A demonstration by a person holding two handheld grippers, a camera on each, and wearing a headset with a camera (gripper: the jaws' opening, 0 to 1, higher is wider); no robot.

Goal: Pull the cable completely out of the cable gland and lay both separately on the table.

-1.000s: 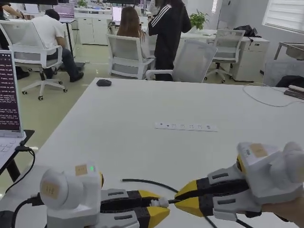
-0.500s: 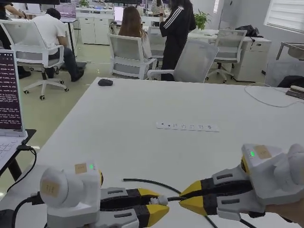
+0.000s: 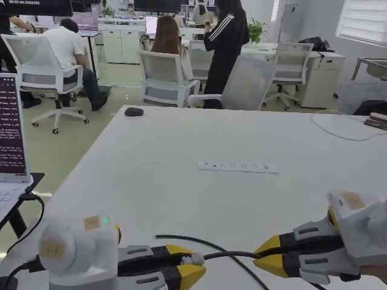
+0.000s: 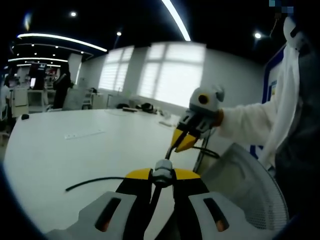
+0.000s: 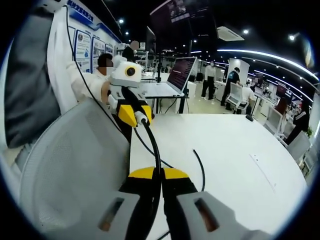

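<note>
Cable gland [image 3: 196, 260] sits low over the near edge of the table [image 3: 181, 169], its axis left-right in the head view, outlet toward the right gripper [image 3: 261, 254]. Left gripper [image 3: 188, 263] is closed down on the gland body. The cable [image 3: 230, 254] runs out of it almost level into the right gripper, whose jaws are pinched tight on it (no visible gap). The cable's slack curves across the table, loose end near the left gripper.
</note>
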